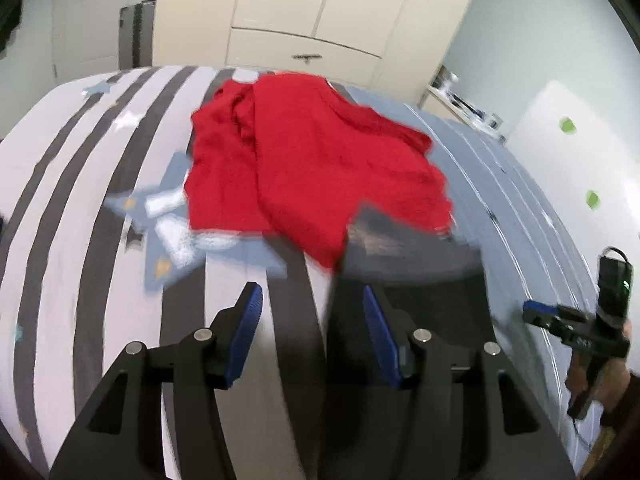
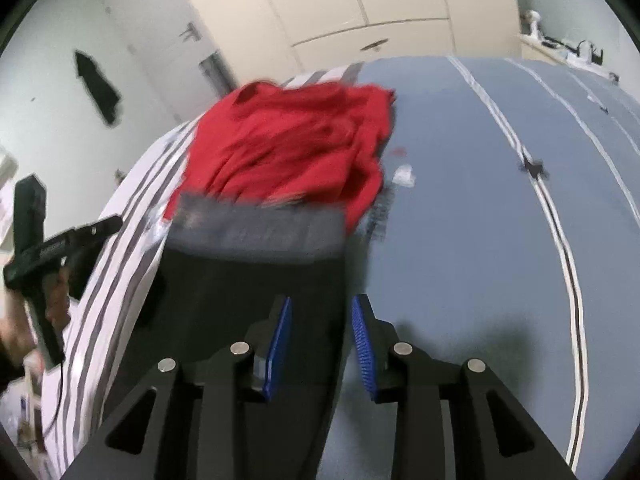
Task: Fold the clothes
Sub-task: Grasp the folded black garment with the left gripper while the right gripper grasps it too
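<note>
"Looking at the bed (image 1: 60,184), where does the clothing lie?"

"A dark garment (image 2: 256,272) with a grey band at its far end is spread flat on the bedspread, close in front of both tools. Beyond it a red garment (image 1: 312,168) sits in a rumpled heap, its near edge overlapping the grey band."

"And the tools?"

"The left gripper (image 1: 312,332) has its blue pads moderately apart, over the dark garment's left edge; the fabric's edge runs up between the jaws, but the pads do not appear to press it. The right gripper (image 2: 320,340) stands narrower, part open, over the same garment's right edge, likewise not pinching. Each tool shows in the other's view, held in a hand (image 1: 588,380) at the side."

"How would the dark piece handle?"

"Soft and light, I judge, limp enough to sag wherever it is unsupported and to slide easily over the smooth bedspread. Nothing fragile. The grey band looks thicker, so it should give a firmer bite than the thin body cloth."

"So take hold where?"

"At two corners of one end, one per tool, keeping the edge taut between them so the fold lands straight."
</note>
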`<move>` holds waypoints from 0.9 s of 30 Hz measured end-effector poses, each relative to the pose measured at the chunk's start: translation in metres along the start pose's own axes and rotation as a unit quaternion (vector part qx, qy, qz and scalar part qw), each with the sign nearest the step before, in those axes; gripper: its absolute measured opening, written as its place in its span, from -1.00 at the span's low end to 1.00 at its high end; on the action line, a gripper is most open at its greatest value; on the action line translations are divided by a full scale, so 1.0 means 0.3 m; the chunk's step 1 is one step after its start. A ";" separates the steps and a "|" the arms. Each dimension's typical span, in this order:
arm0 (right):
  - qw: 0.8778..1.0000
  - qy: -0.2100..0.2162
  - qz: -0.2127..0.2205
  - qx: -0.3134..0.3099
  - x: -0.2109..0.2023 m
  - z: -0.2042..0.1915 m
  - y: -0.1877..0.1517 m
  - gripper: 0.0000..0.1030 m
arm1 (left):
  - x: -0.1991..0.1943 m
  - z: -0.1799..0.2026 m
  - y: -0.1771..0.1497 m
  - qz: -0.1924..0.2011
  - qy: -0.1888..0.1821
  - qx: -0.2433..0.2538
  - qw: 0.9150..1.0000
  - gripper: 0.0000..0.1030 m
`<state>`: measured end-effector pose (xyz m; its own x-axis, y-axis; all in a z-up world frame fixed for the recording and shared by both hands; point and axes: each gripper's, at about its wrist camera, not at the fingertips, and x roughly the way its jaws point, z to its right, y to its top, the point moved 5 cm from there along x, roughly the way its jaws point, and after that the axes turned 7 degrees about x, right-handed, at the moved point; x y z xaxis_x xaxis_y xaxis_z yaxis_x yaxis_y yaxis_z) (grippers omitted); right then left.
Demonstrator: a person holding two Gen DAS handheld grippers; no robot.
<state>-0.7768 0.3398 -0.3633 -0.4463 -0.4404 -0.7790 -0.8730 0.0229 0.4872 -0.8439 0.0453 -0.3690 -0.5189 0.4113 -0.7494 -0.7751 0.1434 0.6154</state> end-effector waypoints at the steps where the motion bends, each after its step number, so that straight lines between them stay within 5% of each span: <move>1: 1.000 0.010 -0.011 0.004 -0.025 -0.009 -0.064 -0.43 | -0.026 0.012 -0.053 -0.011 -0.008 0.000 1.000 -0.02; 7: 0.997 0.043 -0.058 0.020 -0.170 -0.097 -0.427 -0.40 | -0.192 0.108 -0.402 -0.060 -0.012 -0.006 0.998 0.05; 15: 0.992 0.049 -0.100 0.055 -0.286 -0.146 -0.748 -0.23 | -0.365 0.205 -0.771 -0.115 -0.001 -0.064 0.991 0.08; 24: 0.981 0.076 -0.126 0.126 -0.343 -0.148 -0.954 -0.09 | -0.390 0.255 -0.962 -0.151 -0.023 -0.127 0.980 0.26; 27: 0.977 0.084 -0.131 0.148 -0.327 -0.143 -0.987 -0.09 | -0.370 0.284 -0.967 -0.148 -0.023 -0.109 0.983 0.26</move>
<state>-0.4661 0.3376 -0.4143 -0.1830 -0.6066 -0.7736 -0.9827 0.1367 0.1253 -0.5307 0.0349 -0.4435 -0.2467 0.4221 -0.8723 -0.9507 0.0690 0.3022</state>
